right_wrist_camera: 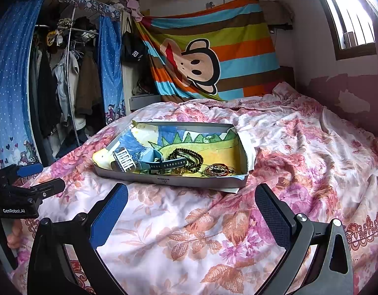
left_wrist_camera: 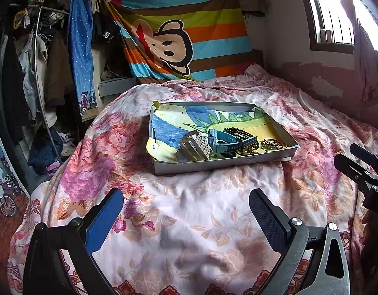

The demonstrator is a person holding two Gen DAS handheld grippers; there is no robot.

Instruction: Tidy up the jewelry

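1. Right wrist view shows a shallow grey cardboard tray [right_wrist_camera: 164,180] resting on a rumpled floral bedspread [right_wrist_camera: 299,147], lined with a child's crayon drawing [right_wrist_camera: 213,145].
2. The jewelry lies heaped at the tray's near edge: a pale claw hair clip [right_wrist_camera: 123,162] at the left, a blue-strapped watch [right_wrist_camera: 161,163] beside it, black bead strands [right_wrist_camera: 189,156] overlapping the watch strap, and thin red and gold bangles [right_wrist_camera: 218,169] at the right.
3. The right gripper [right_wrist_camera: 191,211] hovers over the bedspread just short of the tray, fingers spread wide and holding nothing.
4. The left gripper [left_wrist_camera: 186,211] hovers likewise on the tray's left side, fingers wide apart and empty.
5. Likely risk: the beads and watch strap look entangled, so lifting one piece could drag others out.
6. Likely risk: the tray sits on soft, uneven bedding, so a downward push on its rim could tip it and spill pieces into the folds.
7. Likely risk: the thin bangles lie flat on loose paper, so closing fingers may pinch the liner instead.
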